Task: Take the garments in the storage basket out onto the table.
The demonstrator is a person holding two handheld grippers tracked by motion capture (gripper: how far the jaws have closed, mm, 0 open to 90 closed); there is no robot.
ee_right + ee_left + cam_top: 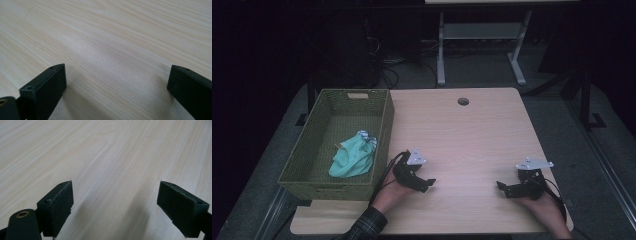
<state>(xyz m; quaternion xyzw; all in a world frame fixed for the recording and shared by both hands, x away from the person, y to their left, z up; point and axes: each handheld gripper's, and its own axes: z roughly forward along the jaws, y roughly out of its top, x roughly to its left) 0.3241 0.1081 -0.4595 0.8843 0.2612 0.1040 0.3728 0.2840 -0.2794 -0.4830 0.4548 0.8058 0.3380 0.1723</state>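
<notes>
High view: both grippers, left gripper [428,183] and right gripper [502,187], rest near the table's [472,130] front edge, jaws wide and empty. The teal cloth [353,157] lies in the green basket [317,112] at the left edge; probably nothing is begun, and reaching it comes next.

basket [317,131] wall is hiding the turquoise cloth's [353,157] lower edge | bottom edge is cutting off both forearms | background under the far desk [482,30] is staying too dark to read

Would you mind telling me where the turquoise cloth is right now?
In the high view, the turquoise cloth lies inside the green woven basket at the table's left edge, bunched against its near right wall, just left of the left gripper.
</notes>
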